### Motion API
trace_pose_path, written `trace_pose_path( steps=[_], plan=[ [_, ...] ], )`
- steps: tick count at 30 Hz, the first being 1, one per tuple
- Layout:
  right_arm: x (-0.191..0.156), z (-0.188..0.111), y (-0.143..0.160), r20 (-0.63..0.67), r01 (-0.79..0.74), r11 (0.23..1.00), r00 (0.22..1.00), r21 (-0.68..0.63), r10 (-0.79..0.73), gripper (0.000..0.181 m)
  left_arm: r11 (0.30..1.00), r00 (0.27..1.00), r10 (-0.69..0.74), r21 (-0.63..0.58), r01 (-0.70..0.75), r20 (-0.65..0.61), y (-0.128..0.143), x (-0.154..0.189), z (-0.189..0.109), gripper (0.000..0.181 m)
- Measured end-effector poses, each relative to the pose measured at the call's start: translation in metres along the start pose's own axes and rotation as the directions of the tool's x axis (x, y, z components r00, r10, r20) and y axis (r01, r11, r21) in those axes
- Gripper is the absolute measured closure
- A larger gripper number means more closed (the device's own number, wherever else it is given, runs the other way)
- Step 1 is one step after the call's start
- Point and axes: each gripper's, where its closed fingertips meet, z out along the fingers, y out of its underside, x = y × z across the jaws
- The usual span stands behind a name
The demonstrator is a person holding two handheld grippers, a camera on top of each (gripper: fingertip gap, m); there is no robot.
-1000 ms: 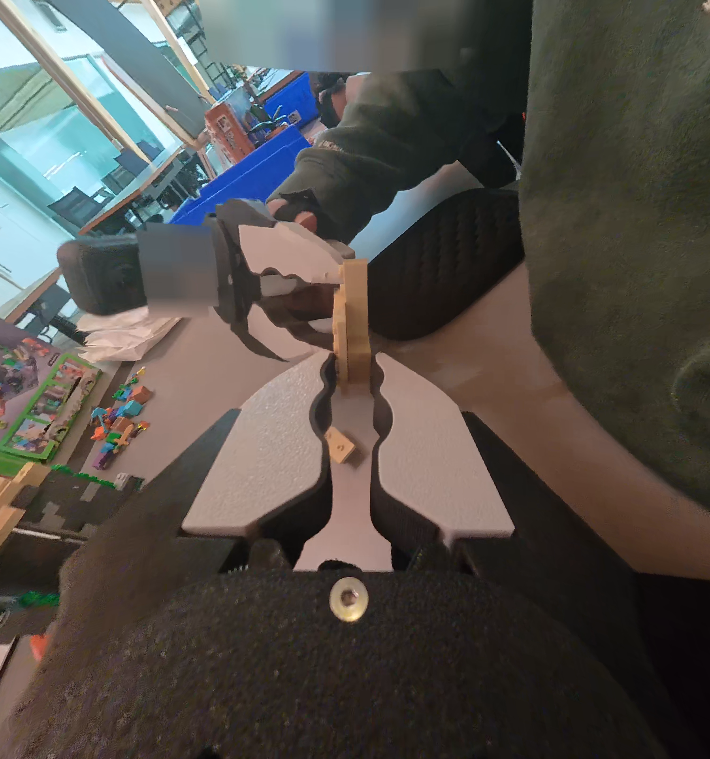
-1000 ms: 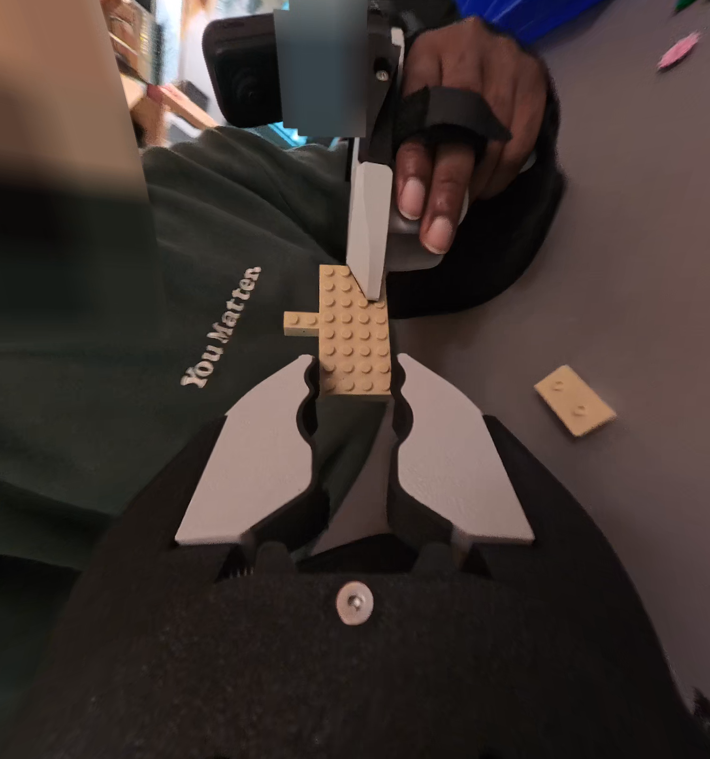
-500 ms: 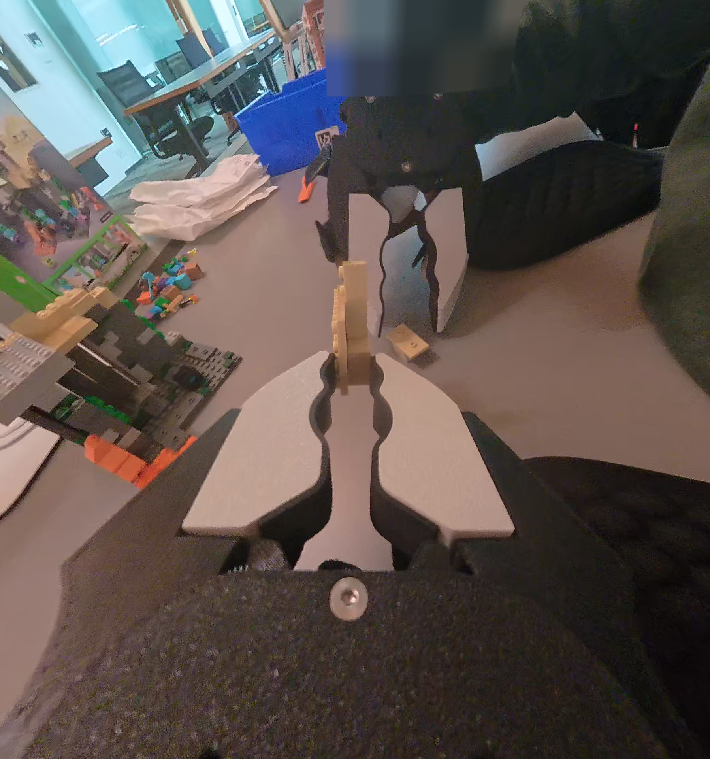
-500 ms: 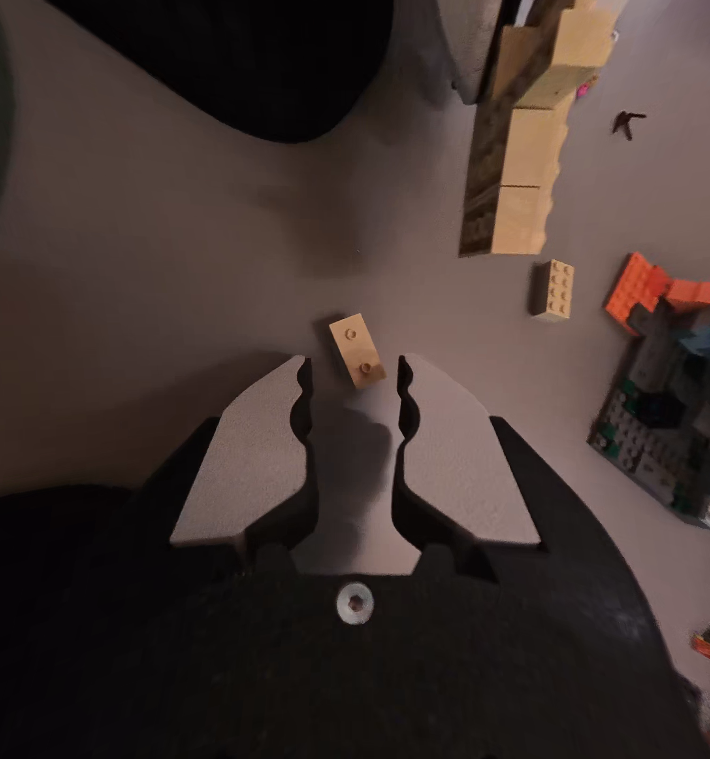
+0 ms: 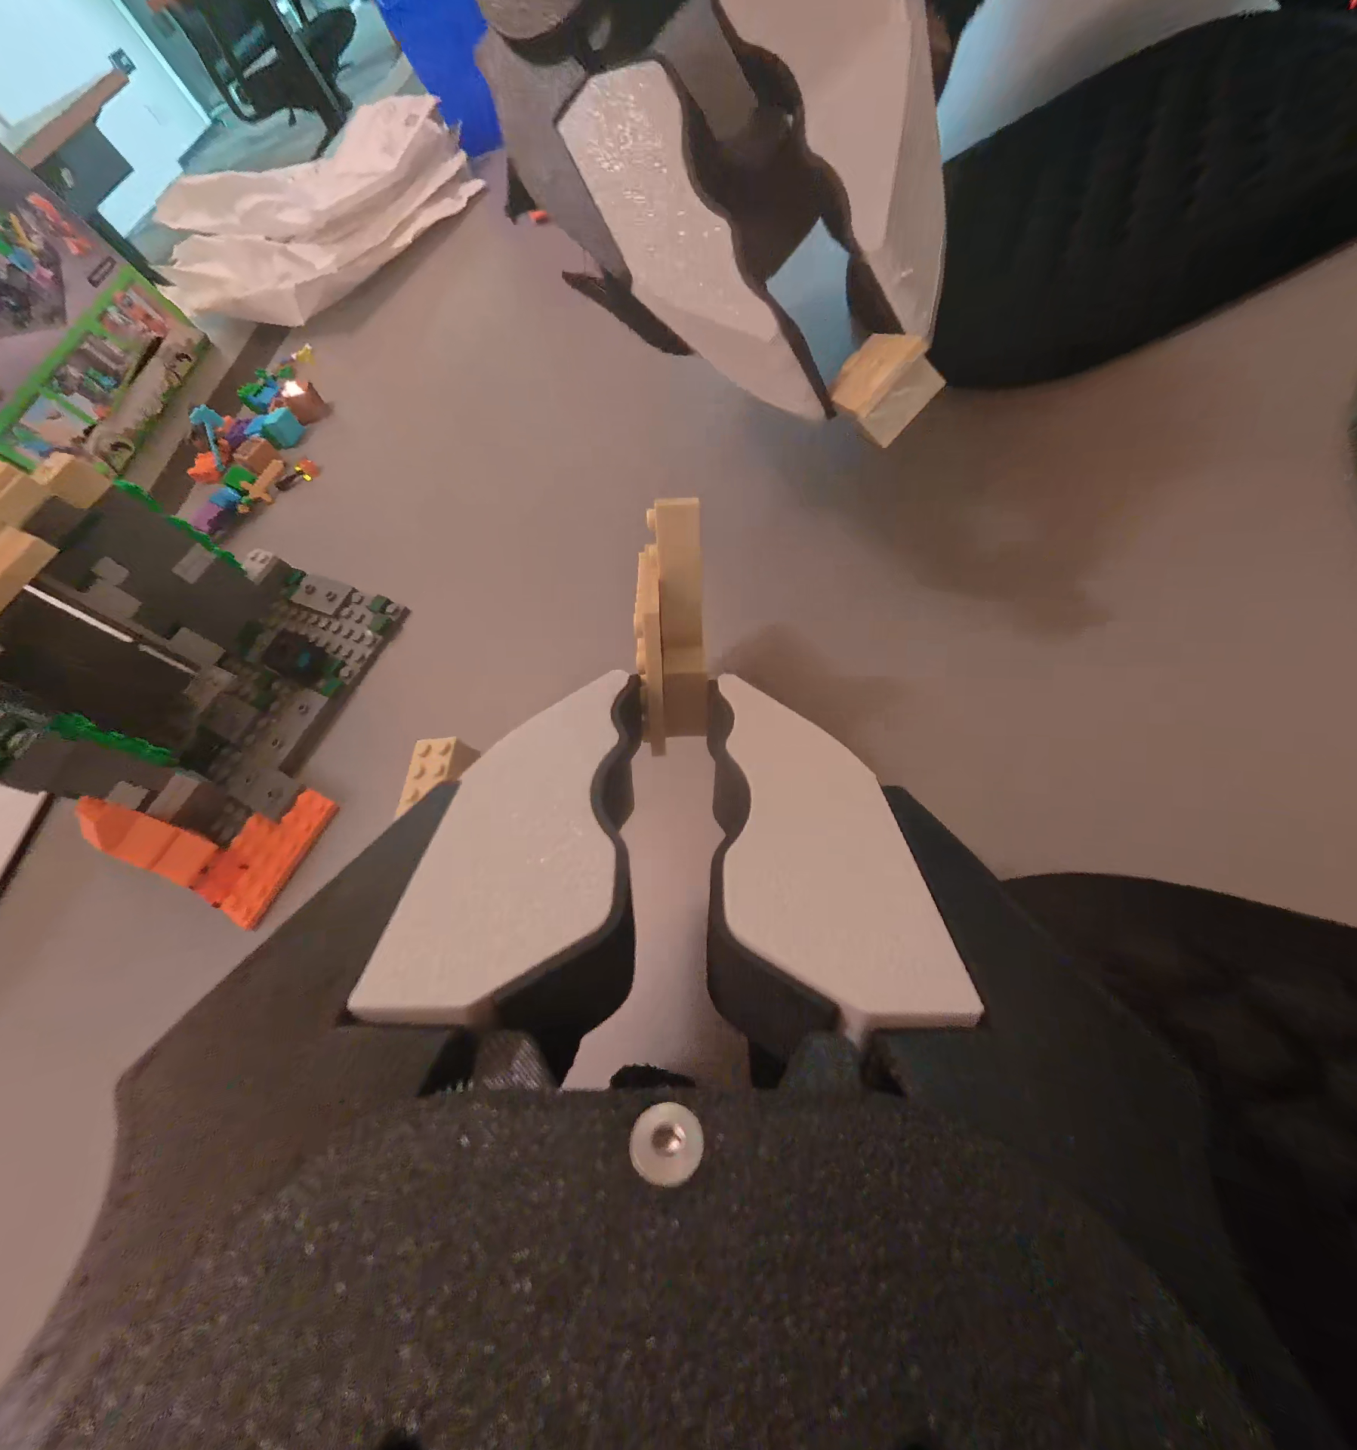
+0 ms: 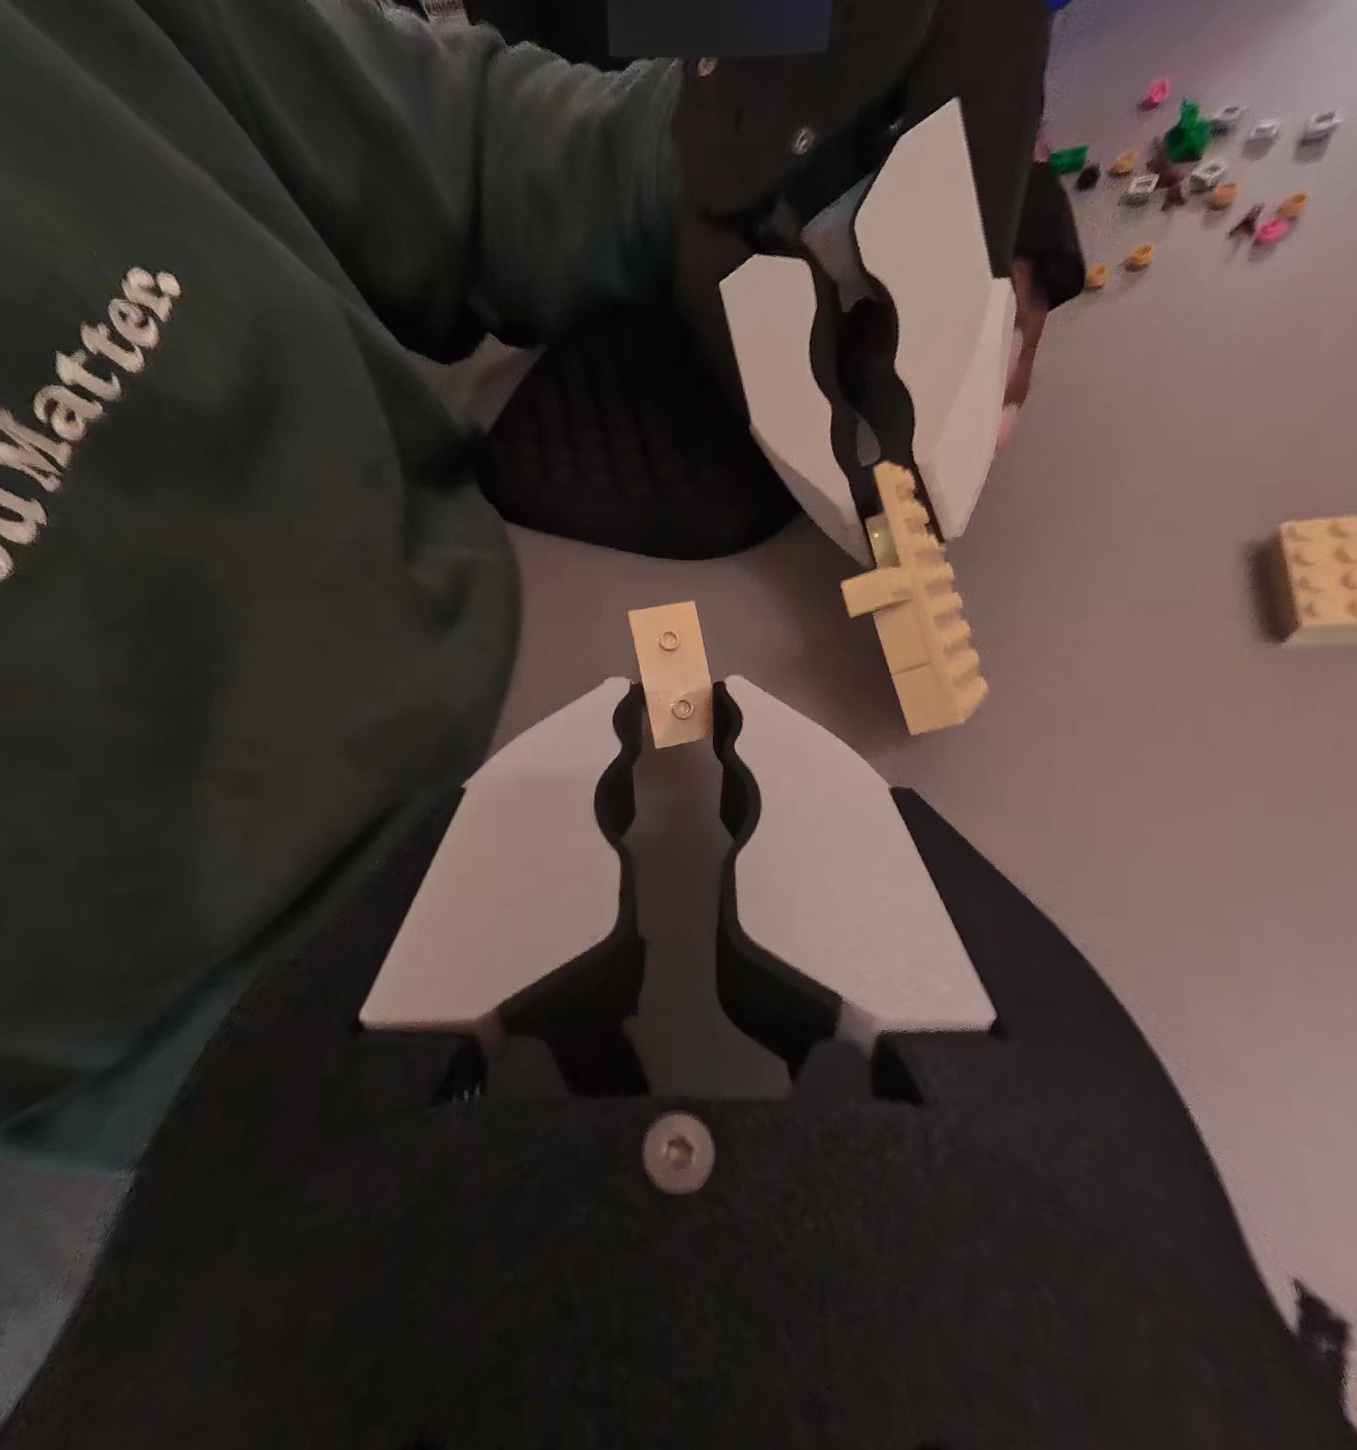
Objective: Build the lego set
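My left gripper [image 5: 671, 690] is shut on a tan plate assembly [image 5: 673, 596] and holds it edge-on above the grey table. My right gripper [image 6: 675, 694] is shut on a small tan two-stud piece [image 6: 669, 651], with its underside facing the camera. In the right wrist view the left gripper [image 6: 895, 518] holds the studded tan plate assembly [image 6: 922, 628] up and to the right of the small piece, apart from it. In the left wrist view the right gripper [image 5: 875, 384] carries the small tan piece [image 5: 887, 388] beyond the plate.
A partly built dark grey and green model [image 5: 149, 667] with orange parts [image 5: 220, 855] stands on the left. A tan brick [image 6: 1330, 581] lies on the table. Loose coloured pieces [image 5: 251, 447], white bags [image 5: 314, 227] and a person's green sleeve [image 6: 228, 392] are near. My hands' fingertips stand some 8 centimetres from each other. The tan brick [image 6: 1330, 581] lies around 9 centimetres away from my left fingertips.
My right gripper let go of the tan plate, dropped to the small tan piece on the table, closed on it and lifted it. My left gripper kept hold of the plate assembly.
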Motion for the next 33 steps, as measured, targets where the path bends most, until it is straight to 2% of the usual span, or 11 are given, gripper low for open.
trace_pose_path(
  steps=[3, 5, 10, 15, 22, 26, 29, 31, 33],
  plan=[
    [-0.004, 0.005, 0.006, 0.06, -0.112, 0.994, 0.992, 0.0, 0.112, 0.164, 0.999, 0.999, -0.03, -0.037, 0.03, -0.016, 0.001, 0.008, 0.01, 0.166],
    [-0.004, 0.009, 0.016, 0.075, -0.17, 0.984, 0.982, -0.044, 0.173, 0.164, 0.997, 0.999, -0.046, -0.056, 0.045, -0.018, 0.003, 0.01, 0.013, 0.166],
    [0.011, 0.011, 0.048, -0.052, -0.193, 0.947, 0.981, -0.255, 0.185, 0.164, 0.997, 0.998, -0.065, -0.051, 0.064, -0.015, 0.003, 0.008, 0.013, 0.166],
    [0.021, 0.011, 0.06, -0.122, -0.115, 0.905, 0.99, -0.409, 0.071, 0.159, 0.996, 0.998, -0.07, -0.053, 0.069, -0.007, 0.005, 0.006, 0.013, 0.166],
    [0.038, 0.002, 0.041, -0.241, 0.039, 0.917, 0.96, -0.396, -0.145, 0.158, 0.993, 0.995, -0.102, -0.058, 0.103, 0.013, 0.009, 0.0, 0.01, 0.166],
    [0.029, 0.0, 0.034, -0.292, 0.232, 0.892, 0.887, -0.388, -0.358, 0.157, 0.992, 0.993, -0.118, -0.049, 0.118, 0.006, 0.008, -0.001, 0.01, 0.166],
    [0.025, 0.001, 0.039, -0.325, 0.385, 0.815, 0.777, -0.433, -0.54, 0.153, 0.987, 0.987, -0.162, -0.022, 0.162, -0.018, 0.005, -0.001, 0.008, 0.166],
    [0.027, 0.001, 0.045, -0.338, 0.434, 0.779, 0.724, -0.454, -0.601, 0.153, 0.983, 0.983, -0.183, 0.002, 0.183, -0.029, 0.002, -0.002, 0.006, 0.166],
    [0.028, 0.001, 0.048, -0.345, 0.453, 0.768, 0.705, -0.452, -0.619, 0.154, 0.981, 0.98, -0.193, 0.013, 0.194, -0.042, 0.0, -0.001, 0.005, 0.166]
  ],
)
